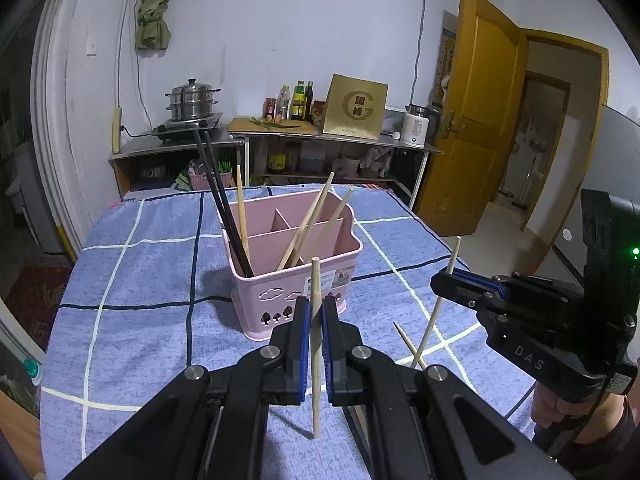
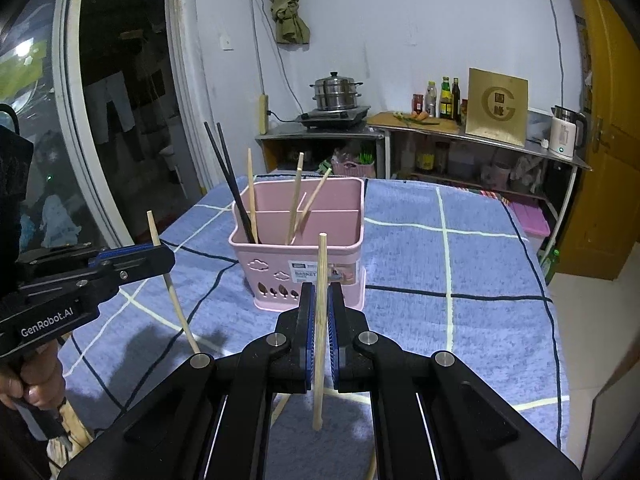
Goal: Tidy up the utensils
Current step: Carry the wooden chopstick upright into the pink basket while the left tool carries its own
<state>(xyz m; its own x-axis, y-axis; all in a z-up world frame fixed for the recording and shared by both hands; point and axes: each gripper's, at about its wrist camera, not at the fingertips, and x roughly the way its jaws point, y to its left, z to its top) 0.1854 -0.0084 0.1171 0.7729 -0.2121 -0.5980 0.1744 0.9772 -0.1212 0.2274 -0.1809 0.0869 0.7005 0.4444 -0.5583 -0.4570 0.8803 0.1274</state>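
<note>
Both tools, left tool (image 1: 316, 312) and right tool (image 2: 320, 300), each pinch one wooden chopstick (image 1: 315, 344) upright before my pink caddy (image 1: 296, 276), which already holds several; another chopstick (image 1: 408, 344) lies on the counter (image 1: 140, 280).

Pink caddy (image 1: 296, 280) on checked cloth (image 1: 140, 272)

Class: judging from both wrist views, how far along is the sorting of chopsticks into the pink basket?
Done: two black chopsticks and three wooden ones already stand in the pink basket. In hand: the left gripper and right gripper each clamp one wooden chopstick upright. Left: one loose chopstick lies on the blue cloth.
</note>
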